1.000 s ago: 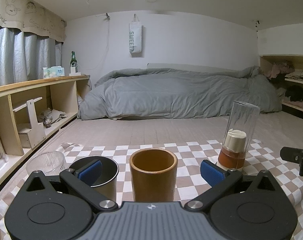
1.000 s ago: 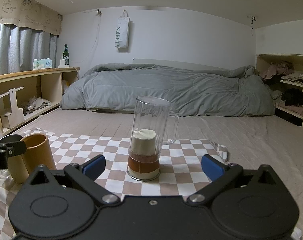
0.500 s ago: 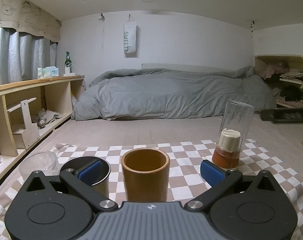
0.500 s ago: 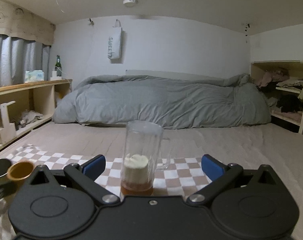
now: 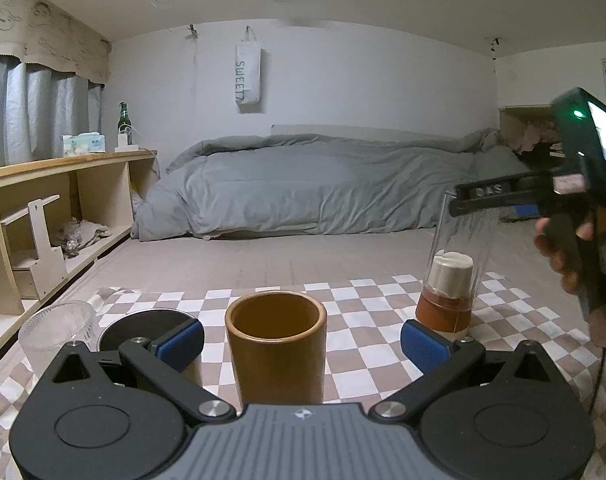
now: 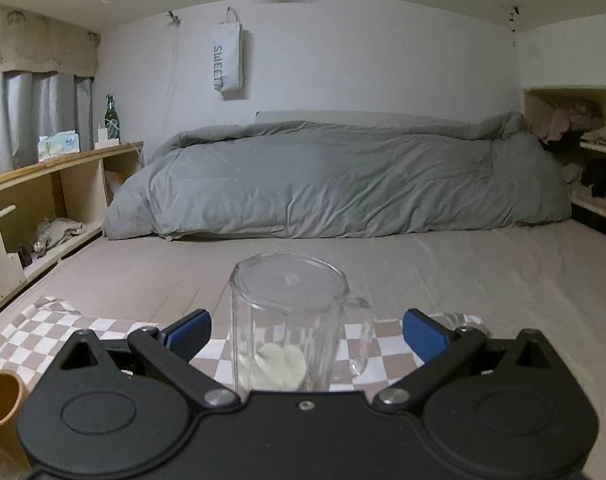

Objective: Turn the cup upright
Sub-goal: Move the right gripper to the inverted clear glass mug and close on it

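Observation:
A clear glass mug (image 6: 291, 320) stands upside down on the checkered cloth (image 6: 103, 332), over a white and brown lid piece (image 6: 275, 368). My right gripper (image 6: 305, 334) is open, its blue pads on either side of the mug's upper part without touching. In the left wrist view the same mug (image 5: 459, 264) stands at the right with the right gripper (image 5: 511, 196) level with its top. My left gripper (image 5: 301, 340) is open around an upright brown cup (image 5: 277, 344), not touching it.
A dark metal cup (image 5: 143, 324) and a ribbed clear glass (image 5: 57, 330) stand left of the brown cup. A grey duvet (image 5: 323, 192) lies on the bed behind. Wooden shelves (image 5: 55, 208) line the left wall. The brown cup shows at lower left in the right wrist view (image 6: 1, 400).
The right gripper rose and moved in over the inverted glass mug, so the mug now sits between its pads. The left gripper stayed open around the brown cup.

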Tool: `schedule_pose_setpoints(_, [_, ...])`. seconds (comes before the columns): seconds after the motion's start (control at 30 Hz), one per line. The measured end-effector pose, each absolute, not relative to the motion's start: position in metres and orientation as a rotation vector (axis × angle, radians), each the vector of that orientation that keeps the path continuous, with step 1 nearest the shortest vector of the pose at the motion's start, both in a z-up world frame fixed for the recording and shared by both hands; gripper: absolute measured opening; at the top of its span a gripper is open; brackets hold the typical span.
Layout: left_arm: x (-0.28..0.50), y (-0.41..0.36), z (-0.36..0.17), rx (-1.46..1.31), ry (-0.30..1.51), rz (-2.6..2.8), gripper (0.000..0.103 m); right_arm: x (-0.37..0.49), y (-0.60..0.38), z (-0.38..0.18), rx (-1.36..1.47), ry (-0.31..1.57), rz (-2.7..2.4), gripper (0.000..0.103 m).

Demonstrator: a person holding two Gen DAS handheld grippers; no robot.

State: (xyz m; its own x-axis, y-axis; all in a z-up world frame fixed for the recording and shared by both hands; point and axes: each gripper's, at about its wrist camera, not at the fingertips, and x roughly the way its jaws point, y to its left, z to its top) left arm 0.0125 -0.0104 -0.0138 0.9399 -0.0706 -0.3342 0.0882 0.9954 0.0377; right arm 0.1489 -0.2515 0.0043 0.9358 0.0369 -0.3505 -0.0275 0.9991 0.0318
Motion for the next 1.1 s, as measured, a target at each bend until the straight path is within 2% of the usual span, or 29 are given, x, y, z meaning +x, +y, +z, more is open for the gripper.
schedule_pose_setpoints(0.13, [0.013, -0.011, -0.015, 0.053, 0.34, -0.083, 0.103, 0.161, -0.243, 0.008, 0.024, 0.368, 0.03, 0.101])
schedule_pose_setpoints(0.2, [0.014, -0.012, -0.016, 0.055, 0.339, -0.086, 0.103, 0.166, -0.241, 0.009, 0.027, 0.381, 0.031, 0.093])
schedule_pose_setpoints(0.27, [0.014, -0.012, -0.017, 0.055, 0.338, -0.09, 0.103, 0.172, -0.239, 0.008, 0.019, 0.404, 0.049, 0.077])
schedule_pose_setpoints(0.3, [0.014, -0.013, -0.017, 0.055, 0.337, -0.092, 0.103, 0.174, -0.239, 0.008, 0.013, 0.412, 0.044, 0.074])
schedule_pose_setpoints(0.5, [0.013, -0.011, -0.017, 0.049, 0.333, -0.097, 0.103, 0.173, -0.244, 0.012, 0.037, 0.419, 0.05, 0.073])
schedule_pose_setpoints(0.73, [0.012, -0.012, -0.016, 0.044, 0.33, -0.101, 0.103, 0.159, -0.245, 0.032, 0.048, 0.327, 0.051, 0.073])
schedule_pose_setpoints(1.1, [0.007, -0.004, -0.01, 0.027, 0.309, -0.096, 0.103, 0.088, -0.238, 0.059, 0.069, 0.188, 0.223, 0.073])
